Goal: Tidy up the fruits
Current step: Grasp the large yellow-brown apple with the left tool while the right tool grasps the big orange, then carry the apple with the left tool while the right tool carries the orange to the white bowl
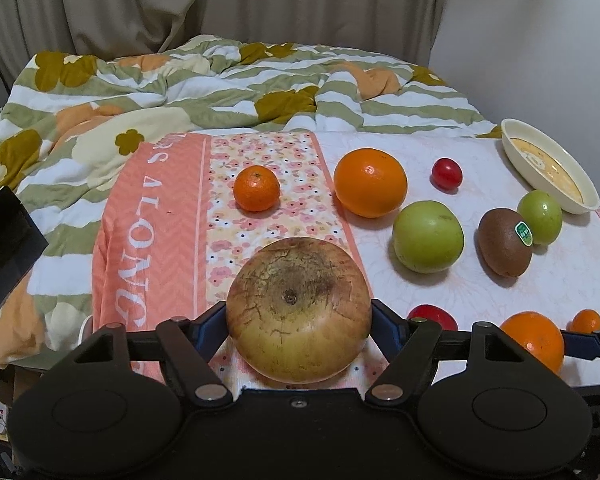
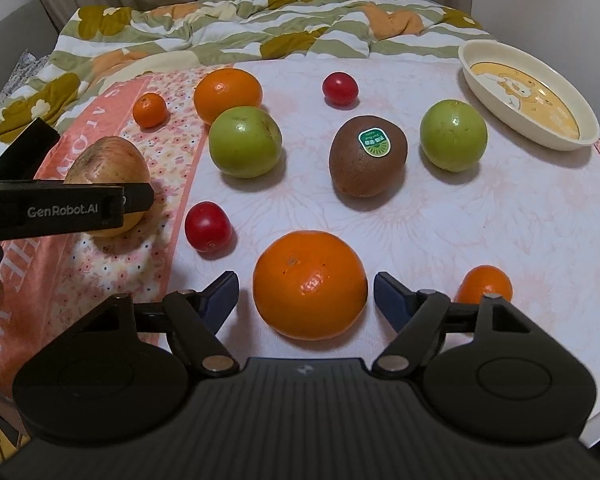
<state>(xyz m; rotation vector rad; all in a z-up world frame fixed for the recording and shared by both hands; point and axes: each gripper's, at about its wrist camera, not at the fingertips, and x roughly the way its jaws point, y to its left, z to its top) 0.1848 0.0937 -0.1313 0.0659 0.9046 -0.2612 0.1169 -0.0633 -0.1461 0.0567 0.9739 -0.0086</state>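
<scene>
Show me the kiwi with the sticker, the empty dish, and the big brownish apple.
kiwi (image 2: pixel 366 160), right wrist view, on its brown skin below the sticker.
dish (image 2: pixel 470 66), right wrist view, on its cream rim.
brownish apple (image 1: pixel 298 308), left wrist view, on its top near the stem pit.

- Big yellow-brown apple (image 1: pixel 298 308), blossom end up, sits on the pink floral cloth.
- Large orange (image 2: pixel 310 285) near the front edge, tiny tangerine (image 2: pixel 485 285) just right of it.
- Two green apples (image 2: pixel 245 141) flank a stickered kiwi (image 2: pixel 367 156) mid-table.
- Red cherry tomatoes (image 2: pixel 207 226) scattered about.
</scene>
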